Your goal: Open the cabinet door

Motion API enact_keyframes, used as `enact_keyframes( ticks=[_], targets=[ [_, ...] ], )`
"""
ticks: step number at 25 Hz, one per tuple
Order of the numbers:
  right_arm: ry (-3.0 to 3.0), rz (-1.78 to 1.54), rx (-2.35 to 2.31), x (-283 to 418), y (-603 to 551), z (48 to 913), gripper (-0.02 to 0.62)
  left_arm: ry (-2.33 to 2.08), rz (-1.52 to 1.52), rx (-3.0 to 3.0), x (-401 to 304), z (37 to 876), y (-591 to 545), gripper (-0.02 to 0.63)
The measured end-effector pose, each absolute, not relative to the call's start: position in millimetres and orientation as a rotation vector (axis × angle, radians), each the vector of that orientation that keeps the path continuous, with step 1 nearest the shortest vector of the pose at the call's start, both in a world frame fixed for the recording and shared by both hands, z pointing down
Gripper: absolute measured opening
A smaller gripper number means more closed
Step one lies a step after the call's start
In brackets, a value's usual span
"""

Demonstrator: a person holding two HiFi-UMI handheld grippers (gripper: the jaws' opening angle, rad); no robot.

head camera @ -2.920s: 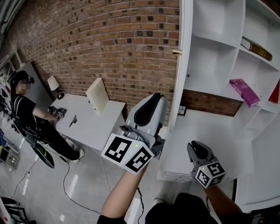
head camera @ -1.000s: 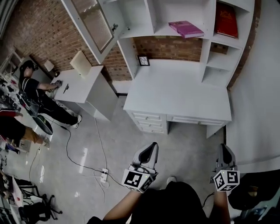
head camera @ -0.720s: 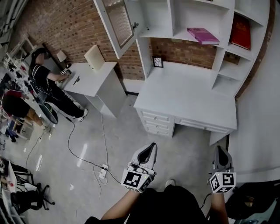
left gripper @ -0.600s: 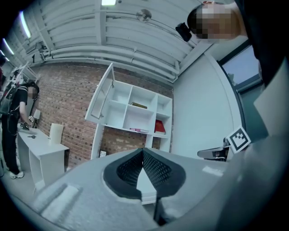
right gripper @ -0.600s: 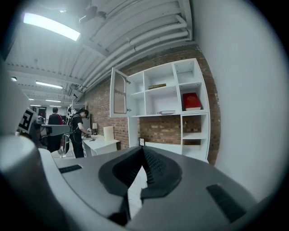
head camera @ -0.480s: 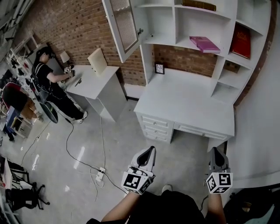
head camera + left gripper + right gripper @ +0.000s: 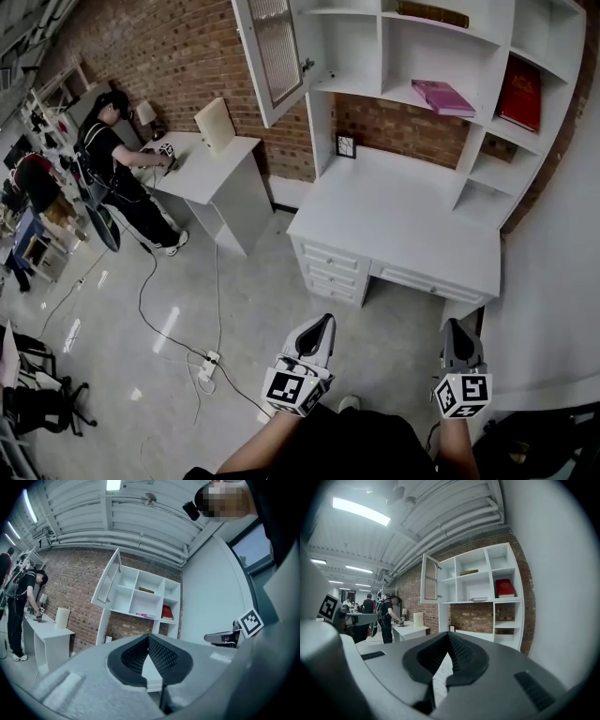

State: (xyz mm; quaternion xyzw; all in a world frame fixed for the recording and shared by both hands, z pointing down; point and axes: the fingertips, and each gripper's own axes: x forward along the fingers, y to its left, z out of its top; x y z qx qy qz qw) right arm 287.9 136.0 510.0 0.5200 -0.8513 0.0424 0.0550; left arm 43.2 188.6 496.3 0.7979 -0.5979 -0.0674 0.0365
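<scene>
The white cabinet door with its ribbed glass panel stands swung open to the left of the white shelf unit; it also shows in the left gripper view as the door and in the right gripper view as the door. My left gripper hangs shut and empty over the floor, well back from the desk. Level with it on the right, my right gripper is also shut and empty. The left gripper and the right gripper both point towards the shelf unit.
On the shelves lie a pink book, a red book and a dark book. A small picture frame stands on the desk. A person works at a side table. A power strip with cables lies on the floor.
Both grippers have drawn back from the cabinet, where the left one was close to the door's edge, to well short of the desk. The door stays open.
</scene>
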Motion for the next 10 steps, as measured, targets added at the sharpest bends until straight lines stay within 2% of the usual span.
enact_keyframes(
  ticks=[10],
  targets=[
    [-2.595, 0.149, 1.583, 293.7, 136.0, 507.8, 0.002, -1.830, -0.214, 2.438, 48.7, 491.4, 187.9, 0.018]
  ],
)
